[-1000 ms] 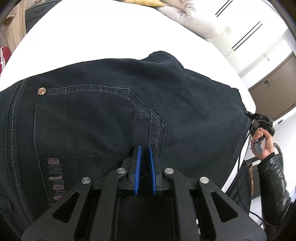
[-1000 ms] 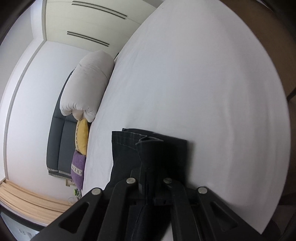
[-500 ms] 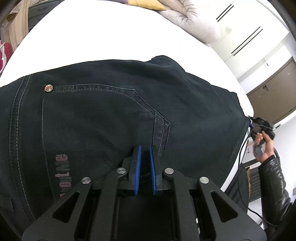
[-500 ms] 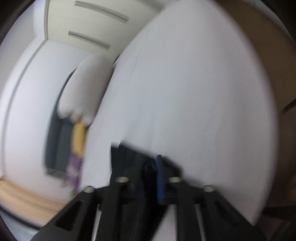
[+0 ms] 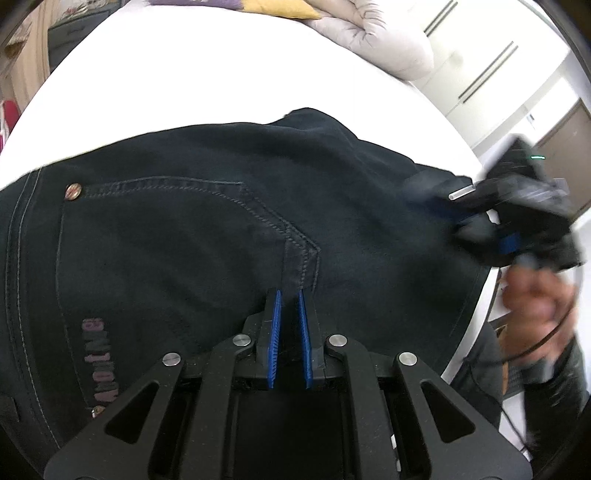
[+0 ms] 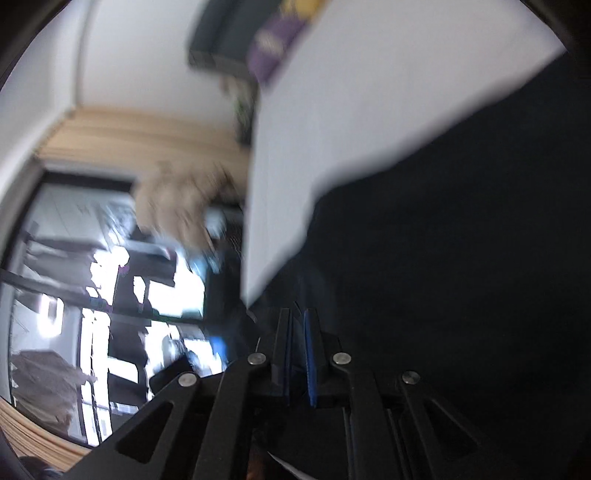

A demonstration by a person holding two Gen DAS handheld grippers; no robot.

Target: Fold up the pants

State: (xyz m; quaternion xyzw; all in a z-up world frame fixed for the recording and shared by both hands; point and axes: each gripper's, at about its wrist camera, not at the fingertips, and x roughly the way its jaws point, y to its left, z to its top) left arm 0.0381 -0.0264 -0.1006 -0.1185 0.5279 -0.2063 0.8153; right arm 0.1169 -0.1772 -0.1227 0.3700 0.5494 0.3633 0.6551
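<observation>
Left wrist view: my left gripper [image 5: 290, 299] sits at six o'clock, its blue pads nearly together and pinching a fold of the dark pants [image 5: 221, 229]. The pants spread across the white bed [image 5: 184, 81], back pocket up. At three o'clock my right gripper [image 5: 491, 221] is blurred at the cloth's edge. At twelve o'clock lie pillows [image 5: 369, 33]. From the right wrist, that gripper [image 6: 297, 314] looks nearly closed, but blur hides whether it grips the pants [image 6: 461, 240].

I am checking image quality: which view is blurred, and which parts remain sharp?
Right wrist view: strong motion blur over the room and pants, only the right gripper sharp. Left wrist view: mostly sharp, pants stitching clear; blur at the right hand.
</observation>
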